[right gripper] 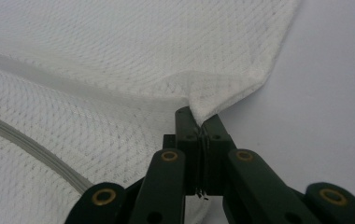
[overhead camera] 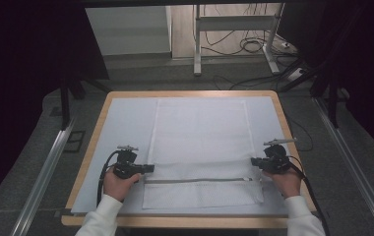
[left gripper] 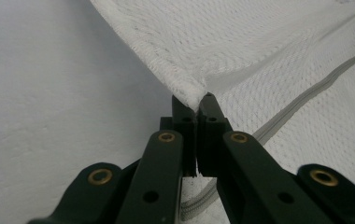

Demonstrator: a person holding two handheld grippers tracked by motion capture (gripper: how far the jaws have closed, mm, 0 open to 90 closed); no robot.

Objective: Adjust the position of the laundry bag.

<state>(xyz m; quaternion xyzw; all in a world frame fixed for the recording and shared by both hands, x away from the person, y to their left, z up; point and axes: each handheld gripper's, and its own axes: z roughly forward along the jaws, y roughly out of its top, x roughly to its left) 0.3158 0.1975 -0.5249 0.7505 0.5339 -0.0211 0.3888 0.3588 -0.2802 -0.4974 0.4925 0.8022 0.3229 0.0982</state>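
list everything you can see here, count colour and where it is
mesh bag: one, white, flat on the middle of the mat, its near part folded
zipper: one, grey, across the bag near its front edge
mat: one, pale blue-grey, covering the table top
table: one, light wood rim, centre of the high view
metal frame: one, white, on the floor beyond the table
cables: several, dark, on the floor by the frame
left gripper: one, black, shut on the bag's left edge
right gripper: one, black, shut on the bag's right edge

A dim room with grey floor (overhead camera: 140,73), tangled cables (overhead camera: 246,44) and a white desk frame (overhead camera: 234,24).
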